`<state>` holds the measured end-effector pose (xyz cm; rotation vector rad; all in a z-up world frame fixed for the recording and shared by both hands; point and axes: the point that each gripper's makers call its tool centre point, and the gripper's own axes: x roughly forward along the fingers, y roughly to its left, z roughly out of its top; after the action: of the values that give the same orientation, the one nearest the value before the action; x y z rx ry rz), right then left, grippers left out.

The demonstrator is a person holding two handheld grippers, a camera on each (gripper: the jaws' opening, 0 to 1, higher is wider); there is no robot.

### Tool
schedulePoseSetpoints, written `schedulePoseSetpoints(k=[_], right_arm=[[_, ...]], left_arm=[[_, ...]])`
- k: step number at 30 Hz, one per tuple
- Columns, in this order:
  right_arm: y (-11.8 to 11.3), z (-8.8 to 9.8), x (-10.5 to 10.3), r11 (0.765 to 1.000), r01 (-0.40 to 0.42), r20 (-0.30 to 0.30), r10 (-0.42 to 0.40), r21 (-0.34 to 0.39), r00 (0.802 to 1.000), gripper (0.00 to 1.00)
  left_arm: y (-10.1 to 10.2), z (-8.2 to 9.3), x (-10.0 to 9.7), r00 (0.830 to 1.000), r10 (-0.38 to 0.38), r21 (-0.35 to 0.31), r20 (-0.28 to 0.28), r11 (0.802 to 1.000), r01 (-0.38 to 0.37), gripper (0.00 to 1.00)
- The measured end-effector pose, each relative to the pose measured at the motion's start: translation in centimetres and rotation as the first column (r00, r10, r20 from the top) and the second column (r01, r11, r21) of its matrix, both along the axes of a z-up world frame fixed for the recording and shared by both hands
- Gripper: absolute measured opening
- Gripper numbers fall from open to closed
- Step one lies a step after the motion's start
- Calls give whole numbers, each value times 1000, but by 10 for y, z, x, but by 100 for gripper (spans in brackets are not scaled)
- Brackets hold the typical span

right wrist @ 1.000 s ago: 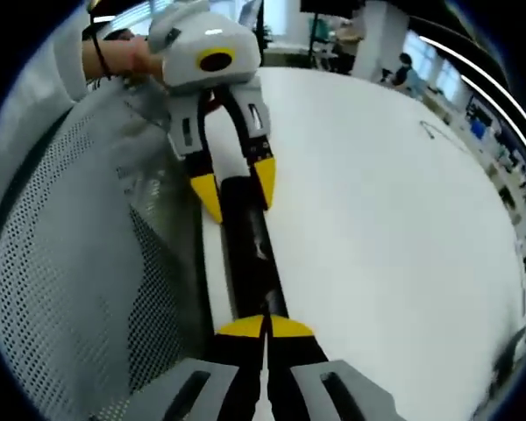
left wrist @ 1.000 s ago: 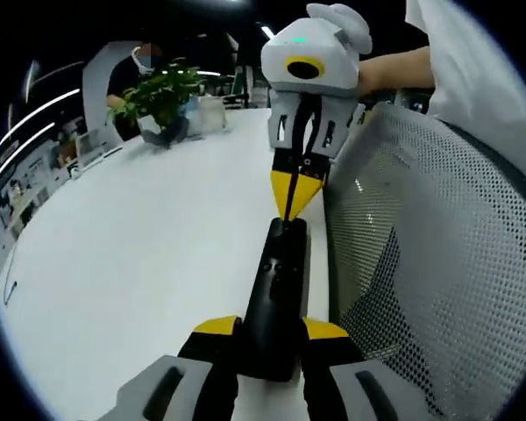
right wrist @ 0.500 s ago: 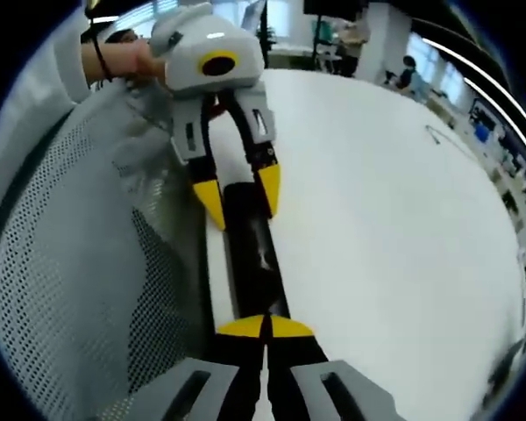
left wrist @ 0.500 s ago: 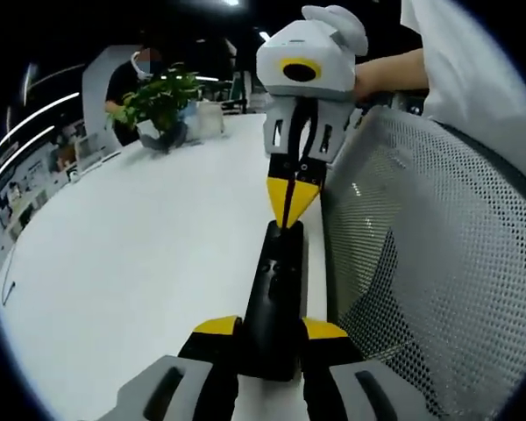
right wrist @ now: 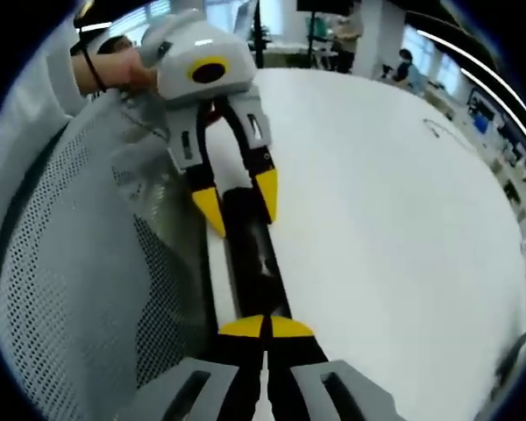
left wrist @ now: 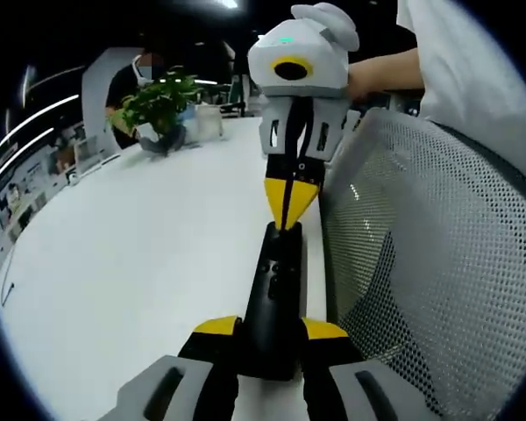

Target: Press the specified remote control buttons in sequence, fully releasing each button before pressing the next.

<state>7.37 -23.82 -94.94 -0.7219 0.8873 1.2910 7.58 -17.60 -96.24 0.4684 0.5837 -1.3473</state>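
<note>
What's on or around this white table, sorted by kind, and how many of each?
Remote control: 1
Hand-held gripper, left and right: 2
Potted plant: 1
Mesh chair back: 1
Total: 5

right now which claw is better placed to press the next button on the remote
Right. The right claw is shut to a point and sits at the far end of the remote, over its top face. The left claw is clamped around the remote's sides, steadying it on the table.

White desk [left wrist: 140,254] seen; potted plant [left wrist: 158,101] at 11 o'clock, mesh chair back [left wrist: 430,263] at 3 o'clock, ceiling strip lights [right wrist: 473,66].
</note>
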Motion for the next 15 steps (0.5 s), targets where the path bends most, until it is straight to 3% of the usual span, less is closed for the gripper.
schedulePoseSetpoints(k=[4, 6, 15], right_arm=[[6, -5, -2, 999, -28, -2, 28, -16, 1000, 0], [5, -6, -2, 997, -73, 26, 74, -36, 997, 0], [5, -7, -2, 992, -95, 39, 99, -82, 994, 0]], left_arm=[[0, 0, 0, 1000, 0, 0, 0, 1000, 0, 26], [1, 0, 0, 1000, 0, 0, 0, 1000, 0, 26], [1, 0, 0, 1000, -6, 0, 1, 1000, 6, 26]])
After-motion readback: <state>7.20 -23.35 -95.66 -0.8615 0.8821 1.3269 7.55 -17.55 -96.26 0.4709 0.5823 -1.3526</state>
